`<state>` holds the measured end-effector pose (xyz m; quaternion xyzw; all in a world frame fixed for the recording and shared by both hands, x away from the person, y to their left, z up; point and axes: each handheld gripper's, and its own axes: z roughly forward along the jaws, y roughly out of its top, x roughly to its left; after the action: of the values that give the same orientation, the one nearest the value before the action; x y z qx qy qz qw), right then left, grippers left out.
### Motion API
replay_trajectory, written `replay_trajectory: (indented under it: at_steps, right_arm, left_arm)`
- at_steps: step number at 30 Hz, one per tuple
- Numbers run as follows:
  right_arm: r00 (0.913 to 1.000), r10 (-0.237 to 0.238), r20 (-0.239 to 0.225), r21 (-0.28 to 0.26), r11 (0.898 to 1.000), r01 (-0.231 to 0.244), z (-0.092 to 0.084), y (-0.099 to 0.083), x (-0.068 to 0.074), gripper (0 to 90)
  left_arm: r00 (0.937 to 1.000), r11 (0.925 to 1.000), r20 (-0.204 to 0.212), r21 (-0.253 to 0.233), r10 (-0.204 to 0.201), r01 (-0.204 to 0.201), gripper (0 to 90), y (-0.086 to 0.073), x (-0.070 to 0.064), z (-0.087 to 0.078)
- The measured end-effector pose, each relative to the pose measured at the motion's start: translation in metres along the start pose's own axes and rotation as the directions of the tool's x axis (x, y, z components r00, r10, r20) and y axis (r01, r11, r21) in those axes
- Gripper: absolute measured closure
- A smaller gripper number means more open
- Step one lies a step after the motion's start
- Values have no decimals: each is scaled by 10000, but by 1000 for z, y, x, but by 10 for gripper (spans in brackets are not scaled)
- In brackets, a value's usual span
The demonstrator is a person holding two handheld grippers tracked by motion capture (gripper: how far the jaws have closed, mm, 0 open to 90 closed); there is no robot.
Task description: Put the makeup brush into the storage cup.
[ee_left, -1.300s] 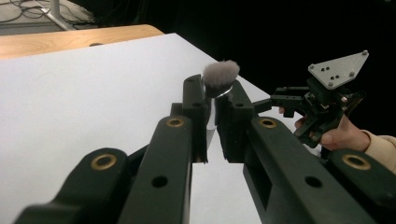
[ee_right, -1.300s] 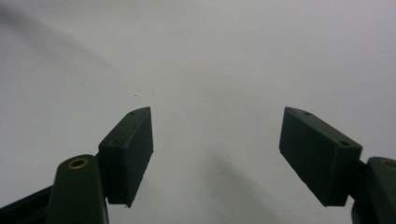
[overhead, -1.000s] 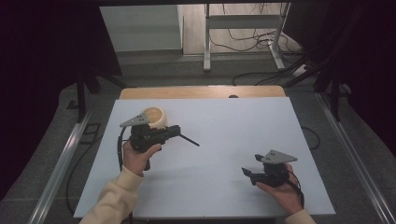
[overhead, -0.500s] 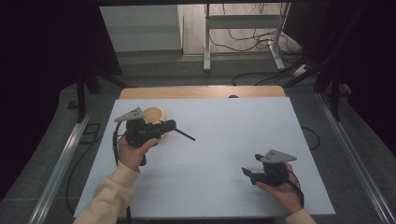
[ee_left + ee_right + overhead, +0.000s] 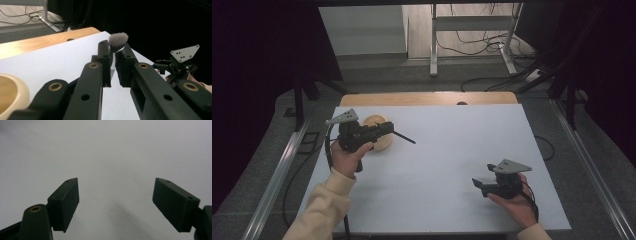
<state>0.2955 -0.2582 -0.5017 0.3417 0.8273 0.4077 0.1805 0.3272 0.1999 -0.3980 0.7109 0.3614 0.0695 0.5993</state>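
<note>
L gripper (image 5: 384, 131) w/ brush (image 5: 118, 41) drifted left, further over bowl (image 5: 379, 142).

A white table (image 5: 452, 150) with a wooden far edge stands on grey floor (image 5: 377, 70). Beyond it, cables (image 5: 482, 47) trail around what may be a metal stand (image 5: 434, 40).
</note>
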Motion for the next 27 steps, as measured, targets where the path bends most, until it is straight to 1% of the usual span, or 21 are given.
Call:
replay_trajectory:
  at_steps: [8,12,18,27]
  right_arm:
    - [9998,217,-10,-9,9998,-217,-1,0,-3,184]
    - [9997,218,-50,35,9998,-218,-1,-1,-3,176]
    - [9998,197,-43,30,9998,-197,0,-1,-3,175]
    - [9999,156,-2,103,9998,-156,0,-1,-3,175]
  left_arm:
    - [9996,10000,-297,-81,-17,15,825,6,5,-10]
    - [9993,9998,-363,-171,-71,65,825,9,7,-14]
    - [9986,9998,-526,-177,-75,66,825,12,10,-19]
    - [9968,9998,-793,-175,-123,110,825,17,16,-21]
